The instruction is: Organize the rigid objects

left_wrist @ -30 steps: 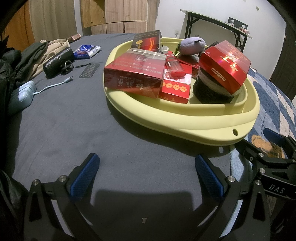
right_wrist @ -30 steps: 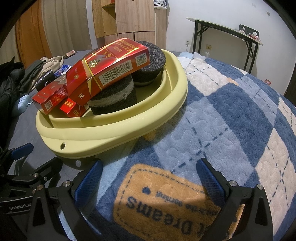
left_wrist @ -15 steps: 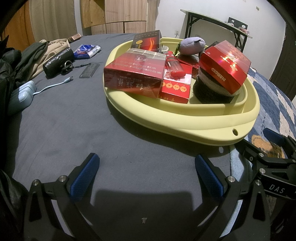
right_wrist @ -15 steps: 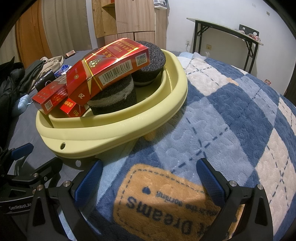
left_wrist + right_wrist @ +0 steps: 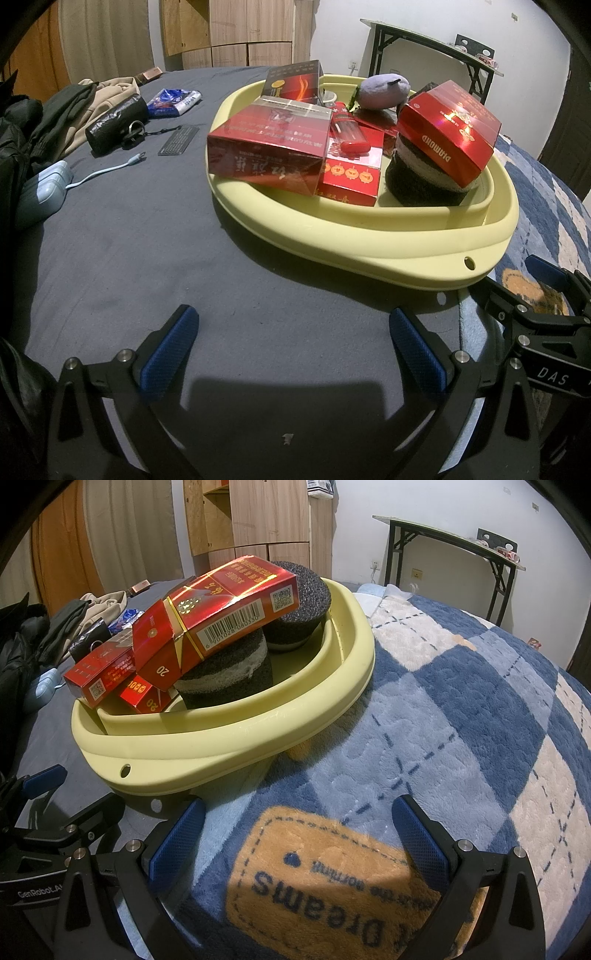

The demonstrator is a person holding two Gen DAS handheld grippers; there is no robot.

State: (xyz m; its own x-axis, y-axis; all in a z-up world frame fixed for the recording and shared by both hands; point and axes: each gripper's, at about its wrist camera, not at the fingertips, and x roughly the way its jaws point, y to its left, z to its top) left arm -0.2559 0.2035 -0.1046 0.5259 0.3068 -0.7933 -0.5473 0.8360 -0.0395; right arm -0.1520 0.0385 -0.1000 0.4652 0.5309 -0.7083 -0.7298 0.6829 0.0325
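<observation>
Risk, by judgement: top box [image 5: 448, 131] perched tilted on sponge [image 5: 424, 184] in basin [image 5: 369, 236], far of both grippers; could slide off if nudged or basin jolted. Basin straddling sheet [image 5: 147, 258] and blanket [image 5: 461, 720], so possibly unsteady. Left gripper [image 5: 291, 343] spread wide, grasping nothing. Right gripper [image 5: 299, 830] likewise wide, empty, above blanket.
</observation>
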